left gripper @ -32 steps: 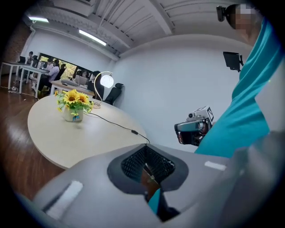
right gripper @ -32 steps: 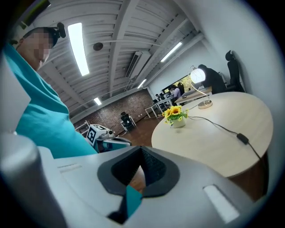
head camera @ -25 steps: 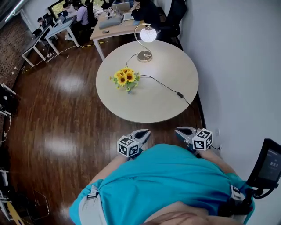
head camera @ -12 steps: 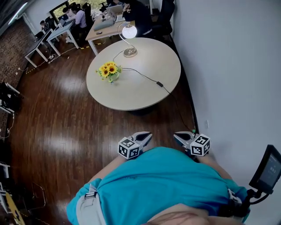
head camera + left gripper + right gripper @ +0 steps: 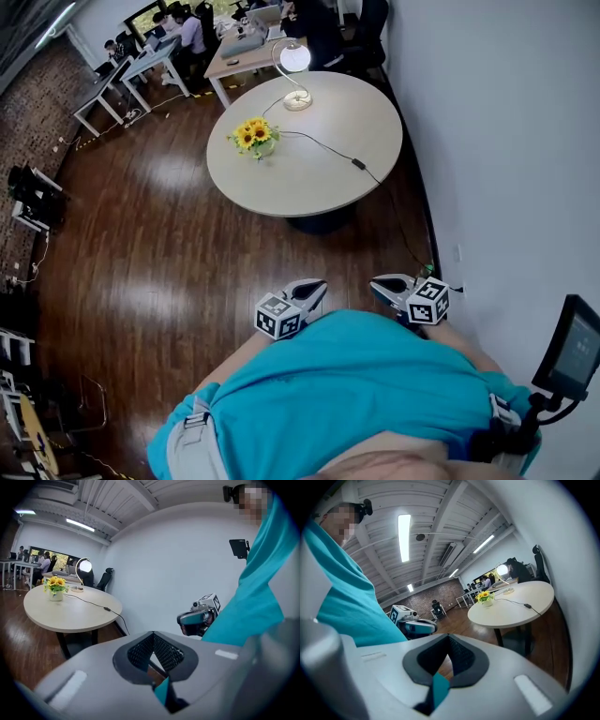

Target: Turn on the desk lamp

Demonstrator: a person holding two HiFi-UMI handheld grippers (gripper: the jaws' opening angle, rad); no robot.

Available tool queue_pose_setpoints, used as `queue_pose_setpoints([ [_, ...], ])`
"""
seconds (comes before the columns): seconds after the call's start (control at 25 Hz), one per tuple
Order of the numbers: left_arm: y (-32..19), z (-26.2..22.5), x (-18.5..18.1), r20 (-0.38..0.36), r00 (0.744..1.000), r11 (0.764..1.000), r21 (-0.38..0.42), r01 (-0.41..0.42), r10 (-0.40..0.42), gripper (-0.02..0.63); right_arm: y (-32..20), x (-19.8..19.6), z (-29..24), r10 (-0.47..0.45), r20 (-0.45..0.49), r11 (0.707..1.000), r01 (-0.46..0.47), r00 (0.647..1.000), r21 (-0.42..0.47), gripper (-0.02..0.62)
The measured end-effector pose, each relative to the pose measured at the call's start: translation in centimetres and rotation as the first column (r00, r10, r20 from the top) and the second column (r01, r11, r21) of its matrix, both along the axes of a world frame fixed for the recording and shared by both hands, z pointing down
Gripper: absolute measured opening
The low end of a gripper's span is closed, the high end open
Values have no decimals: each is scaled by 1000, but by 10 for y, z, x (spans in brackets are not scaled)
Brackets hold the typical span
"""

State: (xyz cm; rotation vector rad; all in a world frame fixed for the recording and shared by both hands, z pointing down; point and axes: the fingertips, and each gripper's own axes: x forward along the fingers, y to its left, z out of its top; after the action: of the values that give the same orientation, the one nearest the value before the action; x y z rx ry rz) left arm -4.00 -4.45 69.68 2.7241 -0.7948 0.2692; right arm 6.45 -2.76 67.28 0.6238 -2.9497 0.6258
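Observation:
The desk lamp (image 5: 294,58) glows at the far edge of the round table (image 5: 319,192), with its brass base (image 5: 298,101) beside it. Its black cord with an inline switch (image 5: 358,164) runs across the top toward the wall. Both grippers hover close to my teal shirt, far short of the table. My left gripper (image 5: 315,285) is shut and empty. My right gripper (image 5: 377,282) is also shut with nothing in it. From the left gripper view (image 5: 153,634) the lamp (image 5: 85,566) is small and distant; the right gripper view (image 5: 449,637) shows the lamp (image 5: 502,570) likewise.
A vase of sunflowers (image 5: 253,134) stands on the table near the lamp. A white wall runs along the right, with a socket (image 5: 457,253) low on it. Office desks with seated people (image 5: 187,37) fill the back. A small screen on a stand (image 5: 572,347) is at my right.
The table and lamp now look smaller and farther off in the head view, so I have drawn back from them. Both grippers stay shut by my torso.

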Motion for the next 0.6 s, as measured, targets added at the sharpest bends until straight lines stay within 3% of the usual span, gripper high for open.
queue_pose_setpoints([
  [0.12, 4, -13, -44, -23, 999, 999, 16, 32, -32, 22, 3, -40, -18, -16, -28, 1000, 17, 999, 9, 2],
  [0.4, 41, 2, -204, -145, 985, 995, -18, 96, -97, 23, 39, -186, -13, -8, 7, 1000, 8, 1000, 2, 2],
  [0.6, 47, 17, -258, -195, 977, 995, -49, 82, -91, 23, 47, -249, -6, -38, -22, 999, 39, 999, 22, 2],
])
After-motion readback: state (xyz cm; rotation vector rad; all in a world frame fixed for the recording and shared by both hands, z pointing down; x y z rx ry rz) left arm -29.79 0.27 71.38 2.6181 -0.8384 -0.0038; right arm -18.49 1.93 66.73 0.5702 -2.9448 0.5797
